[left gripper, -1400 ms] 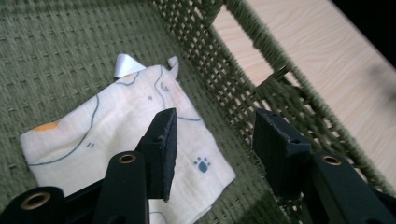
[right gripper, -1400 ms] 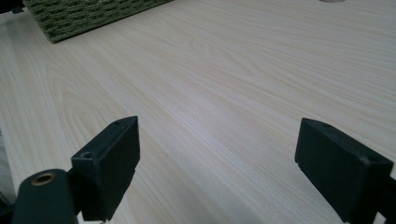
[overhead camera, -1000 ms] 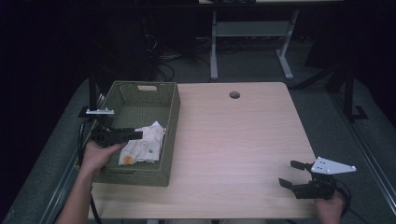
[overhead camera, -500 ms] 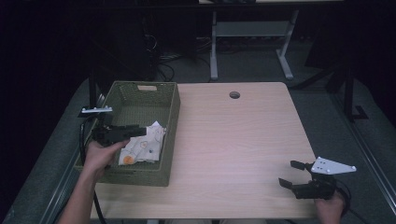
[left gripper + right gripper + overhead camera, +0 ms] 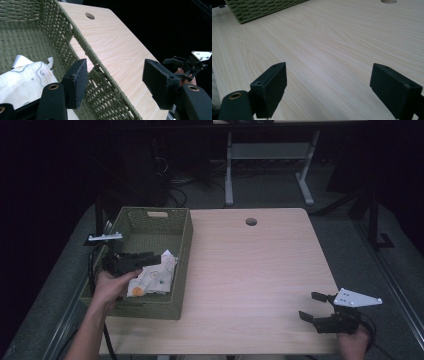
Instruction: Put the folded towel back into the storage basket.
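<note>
The left gripper (image 5: 150,257) is hovering open, nothing held, over the cloth (image 5: 152,279) in the basket (image 5: 182,250) by the tabletop's left edge, risking snagging its woven wall.

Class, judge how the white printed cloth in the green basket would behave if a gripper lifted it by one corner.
The cloth lies crumpled with a curled-up edge, so it is probably floppy and would drape. It looks thin, so likely light. Lying loose in the basket, it would probably slide and bunch if pushed.
</note>
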The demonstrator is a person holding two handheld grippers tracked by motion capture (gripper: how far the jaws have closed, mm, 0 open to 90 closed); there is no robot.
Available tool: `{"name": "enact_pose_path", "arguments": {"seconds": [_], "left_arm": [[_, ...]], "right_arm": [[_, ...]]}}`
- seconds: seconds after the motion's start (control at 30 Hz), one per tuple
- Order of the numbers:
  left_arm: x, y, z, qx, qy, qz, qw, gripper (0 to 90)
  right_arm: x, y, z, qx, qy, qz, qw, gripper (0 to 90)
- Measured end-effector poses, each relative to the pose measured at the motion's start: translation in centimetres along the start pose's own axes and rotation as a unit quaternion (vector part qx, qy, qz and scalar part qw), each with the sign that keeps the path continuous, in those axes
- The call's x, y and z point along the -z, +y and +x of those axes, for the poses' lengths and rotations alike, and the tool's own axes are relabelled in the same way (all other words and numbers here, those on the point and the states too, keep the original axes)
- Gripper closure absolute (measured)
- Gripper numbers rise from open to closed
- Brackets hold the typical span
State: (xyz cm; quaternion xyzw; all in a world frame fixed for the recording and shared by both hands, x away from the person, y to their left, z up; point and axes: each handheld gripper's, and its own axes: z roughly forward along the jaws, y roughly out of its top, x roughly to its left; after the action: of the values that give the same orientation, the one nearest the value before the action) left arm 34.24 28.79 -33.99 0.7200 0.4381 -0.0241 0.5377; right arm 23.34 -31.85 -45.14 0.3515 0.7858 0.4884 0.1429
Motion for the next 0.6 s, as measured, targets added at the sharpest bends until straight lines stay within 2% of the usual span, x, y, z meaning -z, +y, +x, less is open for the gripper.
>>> {"name": "enact_pose_path", "arguments": {"seconds": [0.23, 0.4, 0.6], "left_arm": [[-0.5, 0.2, -0.7, -0.011, -0.010, 0.009, 0.9998, 36.7], [-0.7, 0.2, -1.1, -0.009, -0.013, 0.010, 0.9998, 36.4], [-1.1, 0.3, -2.0, -0.023, -0.021, 0.013, 0.9994, 36.4]], "right_arm": [[0.1, 0.0, 0.1, 0.000, 0.000, 0.000, 1.0000, 13.5], [0.2, 0.0, 0.1, -0.001, 0.000, -0.003, 1.0000, 13.5], [0.3, 0.0, 0.1, -0.001, 0.000, -0.005, 1.0000, 13.5]]}}
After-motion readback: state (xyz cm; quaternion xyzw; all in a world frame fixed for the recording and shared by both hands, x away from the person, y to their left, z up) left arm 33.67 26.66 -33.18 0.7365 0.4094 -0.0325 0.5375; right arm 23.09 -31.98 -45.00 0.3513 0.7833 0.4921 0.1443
